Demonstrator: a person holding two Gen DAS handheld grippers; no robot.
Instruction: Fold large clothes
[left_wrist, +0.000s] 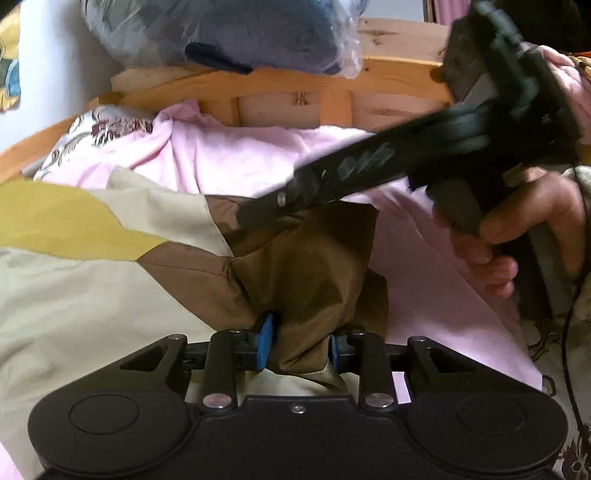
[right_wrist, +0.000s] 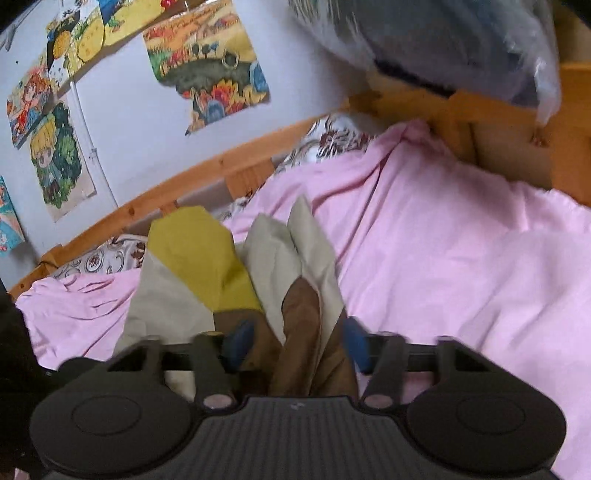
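Near the bed's wooden headboard (left_wrist: 258, 79), on the pink sheet (left_wrist: 424, 266), lies the beige, mustard and brown garment (left_wrist: 74, 295); left gripper (left_wrist: 301, 343) pinches a brown bunch; right gripper (right_wrist: 295, 343) clamps gathered folds. Folding appears barely begun, the cloth still rumpled; no legible brand or writing.

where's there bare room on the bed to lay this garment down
Free: the pink sheet right of the garment, up to the wooden bed frame. Crowded: the garment's brown end, where the left gripper and right gripper both grip.
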